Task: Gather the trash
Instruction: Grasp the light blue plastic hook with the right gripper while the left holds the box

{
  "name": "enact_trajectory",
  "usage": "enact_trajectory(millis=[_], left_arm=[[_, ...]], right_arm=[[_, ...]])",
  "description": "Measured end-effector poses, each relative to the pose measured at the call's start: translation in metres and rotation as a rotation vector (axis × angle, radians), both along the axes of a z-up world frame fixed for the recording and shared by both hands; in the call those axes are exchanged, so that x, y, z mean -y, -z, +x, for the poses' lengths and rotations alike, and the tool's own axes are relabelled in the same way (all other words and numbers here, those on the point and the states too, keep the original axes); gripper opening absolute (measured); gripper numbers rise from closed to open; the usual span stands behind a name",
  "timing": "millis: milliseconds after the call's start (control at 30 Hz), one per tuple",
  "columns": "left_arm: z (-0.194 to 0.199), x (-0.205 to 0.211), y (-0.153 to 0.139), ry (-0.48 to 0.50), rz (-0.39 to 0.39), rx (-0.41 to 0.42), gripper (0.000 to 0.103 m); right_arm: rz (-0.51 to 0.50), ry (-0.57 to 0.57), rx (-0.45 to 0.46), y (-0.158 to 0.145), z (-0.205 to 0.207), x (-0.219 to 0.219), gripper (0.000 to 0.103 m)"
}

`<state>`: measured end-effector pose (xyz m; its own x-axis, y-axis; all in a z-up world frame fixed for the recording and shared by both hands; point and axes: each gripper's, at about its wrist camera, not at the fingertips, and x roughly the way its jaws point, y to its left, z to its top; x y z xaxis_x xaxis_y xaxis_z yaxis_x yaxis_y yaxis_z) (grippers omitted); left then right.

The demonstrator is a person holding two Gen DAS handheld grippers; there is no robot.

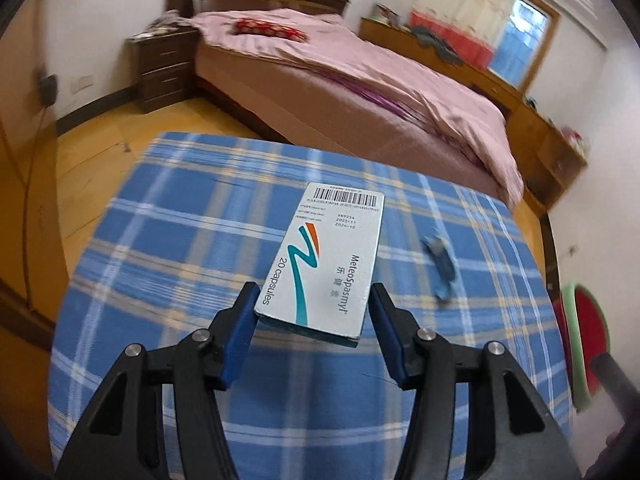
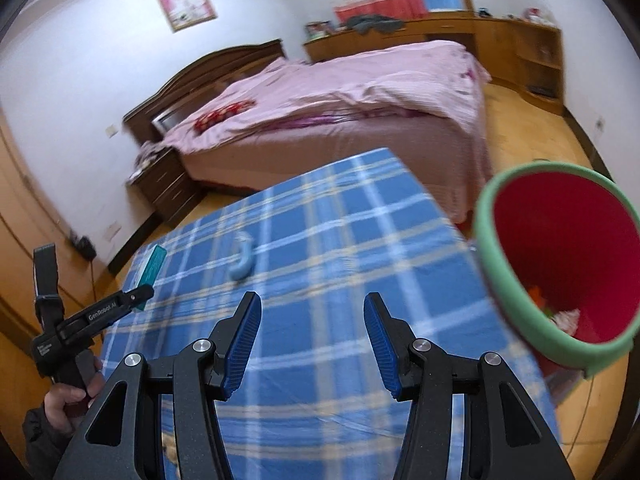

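A white medicine box printed "20 capsules" sits between the blue pads of my left gripper, which is shut on its near end just above the blue plaid tablecloth. From the right wrist view the left gripper is at the table's left edge with the box's teal side showing. My right gripper hangs open over the cloth with nothing between its fingers. A small light-blue curved scrap lies on the cloth ahead of it, also blurred in the left wrist view.
A red bin with a green rim stands off the table's right side with some scraps at its bottom; its edge shows at far right. A bed with a pink cover, a dark nightstand and wooden cabinets stand beyond the table.
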<state>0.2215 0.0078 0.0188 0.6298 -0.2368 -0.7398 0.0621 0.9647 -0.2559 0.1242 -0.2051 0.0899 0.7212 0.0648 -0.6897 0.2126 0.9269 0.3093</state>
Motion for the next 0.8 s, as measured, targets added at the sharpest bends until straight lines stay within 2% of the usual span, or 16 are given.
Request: enact_trajectory(millis=[300,500,733,800], left_arm=[[0.006,-0.027,0.017,-0.136,0.016,0.045,0.056],[0.007,-0.035,0.025,-0.15,0.003,0.044,0.056],[0.007,-0.041,0.028,-0.165,-0.021,0.032,0.056],[0.008,-0.041,0.03,-0.163,-0.026,0.026,0.056]], right_arm=[[-0.041,-0.103,-0.05,0.023,0.067,-0.043,0.055],[-0.066,-0.145,-0.082,0.048,0.107,-0.067,0.055],[-0.101,-0.151,-0.095,0.066,0.133,-0.085,0.055],[-0.111,-0.154,-0.099,0.069,0.137,-0.088,0.05]])
